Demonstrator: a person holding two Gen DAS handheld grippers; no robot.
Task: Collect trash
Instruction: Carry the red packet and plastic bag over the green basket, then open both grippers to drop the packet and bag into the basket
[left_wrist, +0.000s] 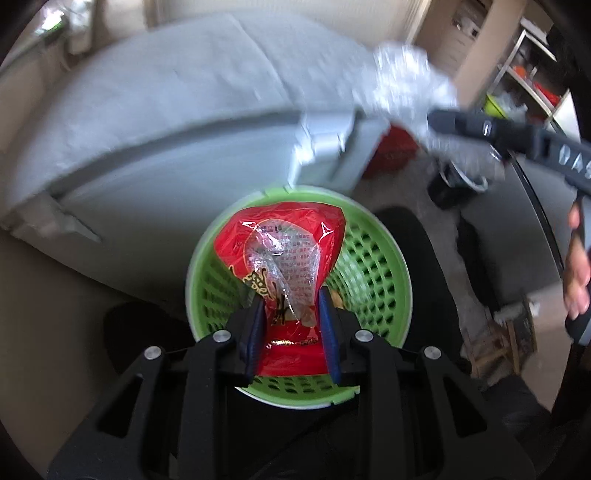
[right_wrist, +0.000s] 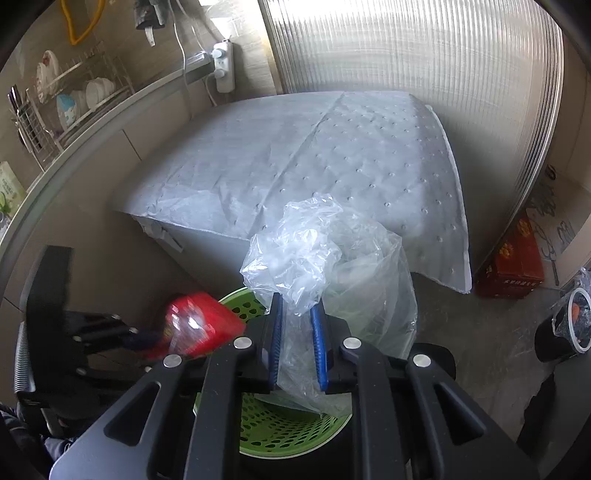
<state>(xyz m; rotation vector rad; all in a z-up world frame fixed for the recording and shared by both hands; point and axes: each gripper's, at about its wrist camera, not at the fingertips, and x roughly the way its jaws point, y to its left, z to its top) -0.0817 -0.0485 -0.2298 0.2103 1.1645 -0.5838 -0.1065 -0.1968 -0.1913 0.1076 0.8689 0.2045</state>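
A green perforated basket (left_wrist: 373, 266) sits below both grippers, on something black. In the left wrist view my left gripper (left_wrist: 291, 295) is shut on a red snack wrapper (left_wrist: 295, 236) with a clear window, held upright over the basket's mouth. At upper right, the right gripper (left_wrist: 434, 122) carries a crumpled clear plastic bag (left_wrist: 402, 81). In the right wrist view my right gripper (right_wrist: 296, 301) is shut on that clear plastic bag (right_wrist: 306, 254), which hangs over the basket (right_wrist: 280, 439). The left gripper (right_wrist: 140, 338) and red wrapper (right_wrist: 199, 321) show blurred at the left.
A table under a grey padded cloth (right_wrist: 332, 147) stands just beyond the basket. A red box (right_wrist: 509, 266) and a black cup (right_wrist: 565, 332) sit on the floor at right. A dish rack (right_wrist: 66, 107) lines the left counter. A hand (left_wrist: 578, 266) holds the right gripper.
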